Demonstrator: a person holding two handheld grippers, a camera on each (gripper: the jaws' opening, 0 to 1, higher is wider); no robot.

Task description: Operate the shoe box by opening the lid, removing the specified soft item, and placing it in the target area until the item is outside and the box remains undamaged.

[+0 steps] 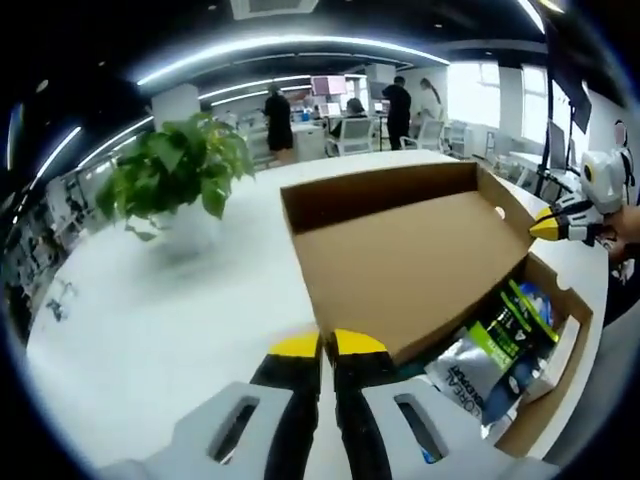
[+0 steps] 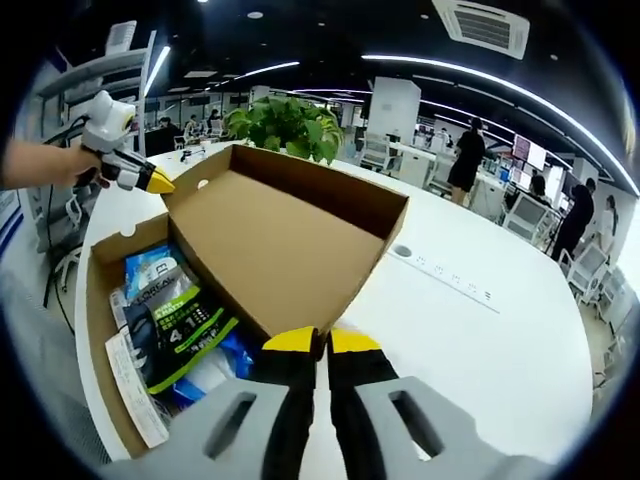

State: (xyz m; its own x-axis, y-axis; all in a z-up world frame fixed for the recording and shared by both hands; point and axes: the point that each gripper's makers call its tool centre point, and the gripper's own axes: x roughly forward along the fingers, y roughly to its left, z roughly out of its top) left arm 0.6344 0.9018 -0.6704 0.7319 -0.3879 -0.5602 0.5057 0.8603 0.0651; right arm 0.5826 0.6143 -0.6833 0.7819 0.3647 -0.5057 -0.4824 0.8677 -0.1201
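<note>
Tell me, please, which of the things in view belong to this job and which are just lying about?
For the job:
- shoe box
- its raised lid
- soft packets inside the box
- left hand-held gripper
- right hand-held gripper

Just lying about:
- potted plant
- socket strip in the table
- office chairs

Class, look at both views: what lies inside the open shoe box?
Inside the box, soft packets: a green-and-black one, a silver one and a blue-and-white one, plus a paper strip. The raised lid covers the rest.
</note>
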